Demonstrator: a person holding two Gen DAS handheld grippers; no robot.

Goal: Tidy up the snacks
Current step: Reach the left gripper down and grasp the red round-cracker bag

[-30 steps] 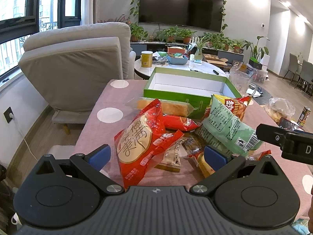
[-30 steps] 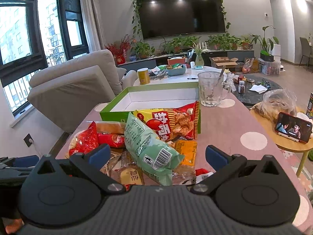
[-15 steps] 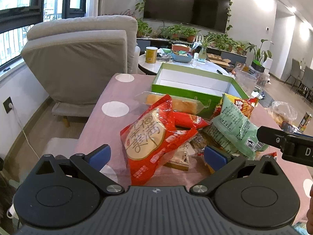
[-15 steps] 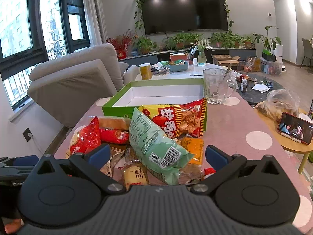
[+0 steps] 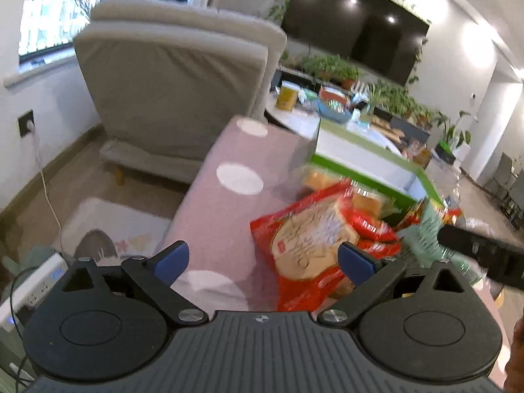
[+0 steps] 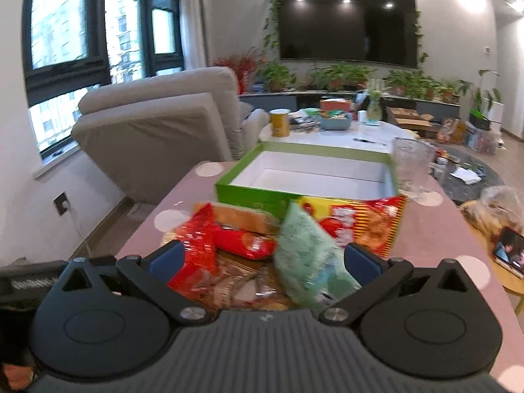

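A pile of snack bags lies on the pink dotted table (image 5: 229, 203). A big red bag (image 5: 308, 245) is nearest my left gripper (image 5: 263, 258), which is open and empty, pointing left of the pile. A pale green bag (image 6: 308, 255), small red packets (image 6: 242, 242) and a yellow-red chip bag (image 6: 370, 222) lie before my right gripper (image 6: 263, 258), also open and empty. Behind the pile stands an open green box (image 6: 311, 177) with an empty white inside; it also shows in the left wrist view (image 5: 360, 160).
A grey recliner (image 6: 157, 131) stands left of the table. A glass pitcher (image 6: 412, 163) stands right of the box. A side table with a phone (image 6: 507, 252) and a plastic bag (image 6: 497, 203) is on the right. A white round table (image 6: 327, 134) is behind.
My left gripper has swung left and tilted, so the pile now sits at its right side. My right gripper has risen slightly and moved closer. Both views are motion-blurred.
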